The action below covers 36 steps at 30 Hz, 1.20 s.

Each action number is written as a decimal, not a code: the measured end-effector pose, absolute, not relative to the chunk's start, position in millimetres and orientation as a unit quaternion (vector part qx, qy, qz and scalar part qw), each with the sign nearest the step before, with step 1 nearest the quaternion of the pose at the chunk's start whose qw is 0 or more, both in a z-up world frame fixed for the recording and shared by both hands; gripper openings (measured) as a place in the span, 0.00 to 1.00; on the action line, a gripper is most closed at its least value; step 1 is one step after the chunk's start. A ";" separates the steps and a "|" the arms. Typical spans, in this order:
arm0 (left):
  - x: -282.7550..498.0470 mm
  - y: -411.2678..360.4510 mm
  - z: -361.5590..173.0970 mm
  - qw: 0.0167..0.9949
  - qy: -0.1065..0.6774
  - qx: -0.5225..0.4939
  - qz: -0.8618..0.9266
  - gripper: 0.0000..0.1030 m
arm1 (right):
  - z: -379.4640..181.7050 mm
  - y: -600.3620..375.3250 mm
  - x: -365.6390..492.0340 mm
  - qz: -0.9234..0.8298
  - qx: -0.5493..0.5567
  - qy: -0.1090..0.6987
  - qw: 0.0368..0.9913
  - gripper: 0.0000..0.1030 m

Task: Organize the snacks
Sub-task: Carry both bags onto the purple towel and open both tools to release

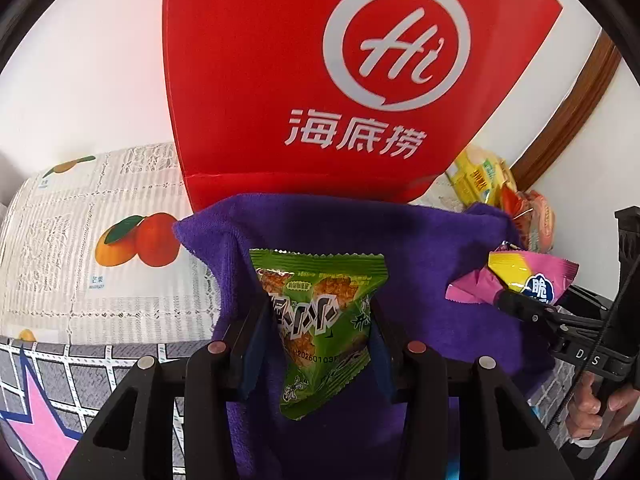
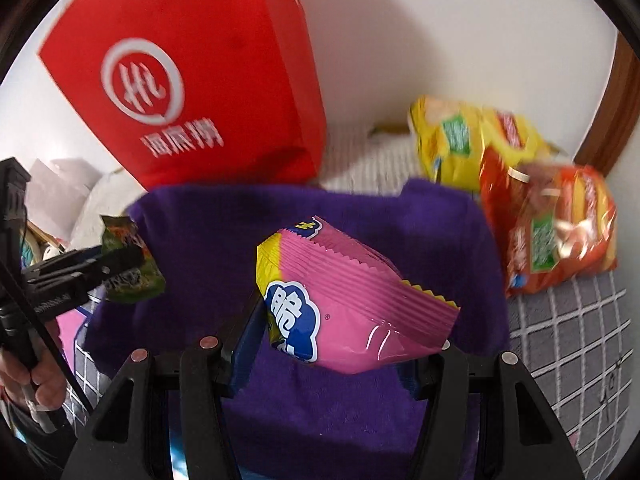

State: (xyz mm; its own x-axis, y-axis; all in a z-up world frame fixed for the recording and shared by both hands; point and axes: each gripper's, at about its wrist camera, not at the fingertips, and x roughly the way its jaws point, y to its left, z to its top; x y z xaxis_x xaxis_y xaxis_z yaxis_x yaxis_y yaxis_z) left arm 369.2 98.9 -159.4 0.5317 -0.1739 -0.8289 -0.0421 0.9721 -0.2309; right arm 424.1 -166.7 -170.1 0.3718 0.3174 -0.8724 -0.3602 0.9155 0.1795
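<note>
My left gripper (image 1: 318, 320) is shut on a green snack packet (image 1: 320, 320) and holds it above a purple towel (image 1: 420, 240). My right gripper (image 2: 340, 332) is shut on a pink and yellow snack packet (image 2: 352, 312) over the same towel (image 2: 240, 232). The right gripper (image 1: 508, 300) with its pink packet (image 1: 532, 276) shows at the right of the left wrist view. The left gripper (image 2: 120, 262) with the green packet (image 2: 132, 276) shows at the left of the right wrist view. A red paper bag (image 1: 320, 72) with a white logo stands just behind the towel; it also shows in the right wrist view (image 2: 200, 80).
A yellow snack bag (image 2: 460, 140) and an orange-red snack bag (image 2: 552, 224) lie to the right of the towel, near the white wall. A fruit-print cloth (image 1: 100, 248) covers the table at left. A grey checked mat (image 2: 568, 340) lies at front right. A wooden frame (image 1: 572, 108) runs along the right.
</note>
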 end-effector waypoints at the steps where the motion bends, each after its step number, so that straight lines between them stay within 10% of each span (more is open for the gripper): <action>1: 370.6 98.2 -161.3 0.867 0.484 -0.109 -0.036 0.42 | -173.8 -166.1 425.8 0.203 -0.022 0.528 0.824 0.56; 23: 376.7 83.7 -180.3 0.848 0.515 -0.108 -0.053 0.43 | -181.1 -156.9 427.3 0.184 -0.082 0.504 0.840 0.66; 26: 375.2 82.1 -174.3 0.851 0.506 -0.118 -0.068 0.62 | -173.4 -158.4 424.8 0.183 -0.088 0.494 0.845 0.72; 36: 363.2 77.3 -143.1 0.867 0.482 -0.106 -0.074 0.74 | -136.5 -169.1 406.4 0.164 -0.079 0.472 0.863 0.77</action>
